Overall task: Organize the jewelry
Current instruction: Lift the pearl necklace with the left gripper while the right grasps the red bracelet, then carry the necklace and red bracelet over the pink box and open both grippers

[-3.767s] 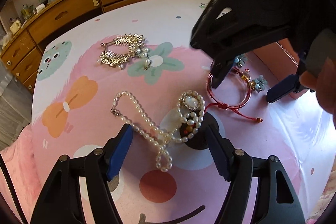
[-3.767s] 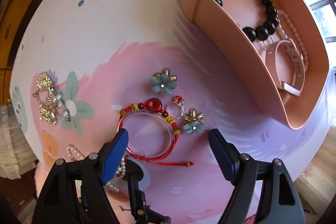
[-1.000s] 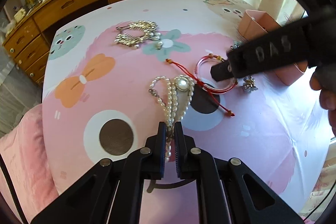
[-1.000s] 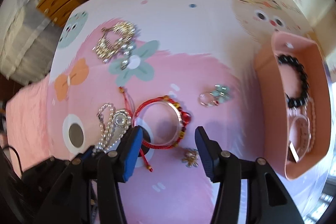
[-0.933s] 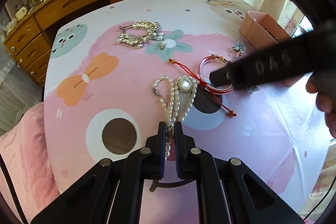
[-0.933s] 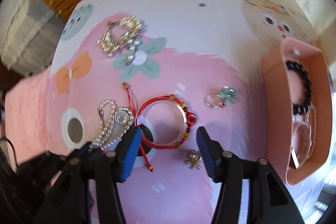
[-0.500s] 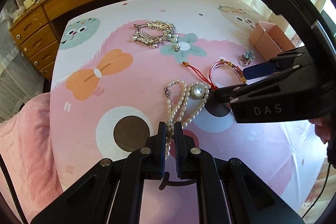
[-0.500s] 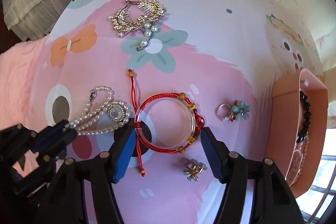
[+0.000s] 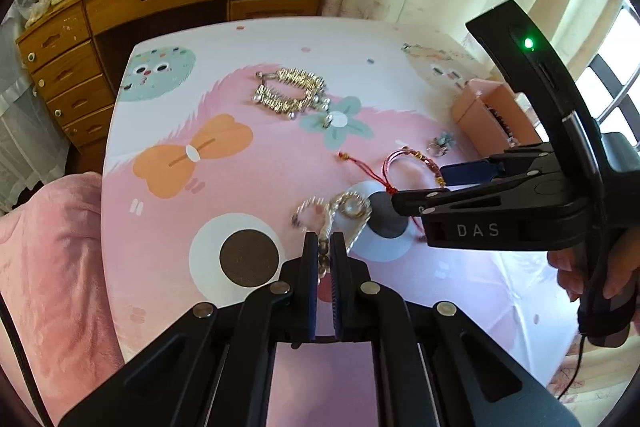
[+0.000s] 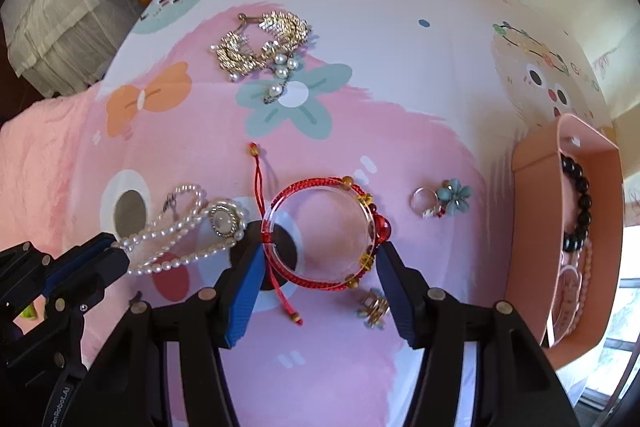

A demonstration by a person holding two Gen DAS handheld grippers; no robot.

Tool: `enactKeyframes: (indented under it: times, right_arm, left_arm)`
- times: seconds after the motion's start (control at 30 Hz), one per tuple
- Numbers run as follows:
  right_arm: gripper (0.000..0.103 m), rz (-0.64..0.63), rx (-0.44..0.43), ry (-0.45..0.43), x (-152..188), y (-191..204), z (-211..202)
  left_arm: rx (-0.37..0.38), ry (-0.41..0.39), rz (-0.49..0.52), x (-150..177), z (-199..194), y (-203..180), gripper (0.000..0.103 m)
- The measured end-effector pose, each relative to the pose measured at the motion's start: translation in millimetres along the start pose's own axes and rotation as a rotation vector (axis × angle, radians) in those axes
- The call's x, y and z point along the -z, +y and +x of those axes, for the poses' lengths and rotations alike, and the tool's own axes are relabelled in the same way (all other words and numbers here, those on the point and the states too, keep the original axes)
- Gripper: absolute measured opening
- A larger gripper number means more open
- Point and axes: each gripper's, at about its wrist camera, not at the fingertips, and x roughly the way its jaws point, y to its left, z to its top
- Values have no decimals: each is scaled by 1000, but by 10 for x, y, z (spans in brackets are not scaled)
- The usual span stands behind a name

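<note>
The left gripper is clamped on one end of the pearl necklace, whose far loops and round pearl-rimmed pendant trail on the tabletop. The right gripper hangs with its jaws wide apart on either side of the red bracelet, touching nothing that I can make out.

To do this step well, the left side should lift slowly and straight up, so the hanging strand comes free without snagging the bracelet's red cord, which lies just beside the pendant. The right gripper would best close across the clear ring at its widest part, not on the loose tail (a thin cord would likely slip out). Both pieces presumably go to the pink box at the right edge, which already holds a black bead bracelet.

The pearls are small, glossy and round on a limp string. The bracelet is a rigid clear hoop wrapped in braided red thread with gold and red beads. The tabletop cover looks smooth, printed with cartoon shapes.
</note>
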Motion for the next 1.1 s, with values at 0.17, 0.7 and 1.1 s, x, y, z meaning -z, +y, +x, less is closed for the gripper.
enactKeyframes:
  times: [0.17, 0.7, 1.1]
  right_arm:
    - [57, 32, -25, -56, 93, 13, -252]
    - [57, 112, -68, -269, 364, -447, -1198]
    - [58, 81, -88, -345, 599, -1251, -1679]
  left_arm:
    - [2, -45, 28, -88, -211, -51, 3]
    - [46, -289, 30, -581, -892, -581, 3]
    - [33, -418, 52, -998, -1161, -1586, 3]
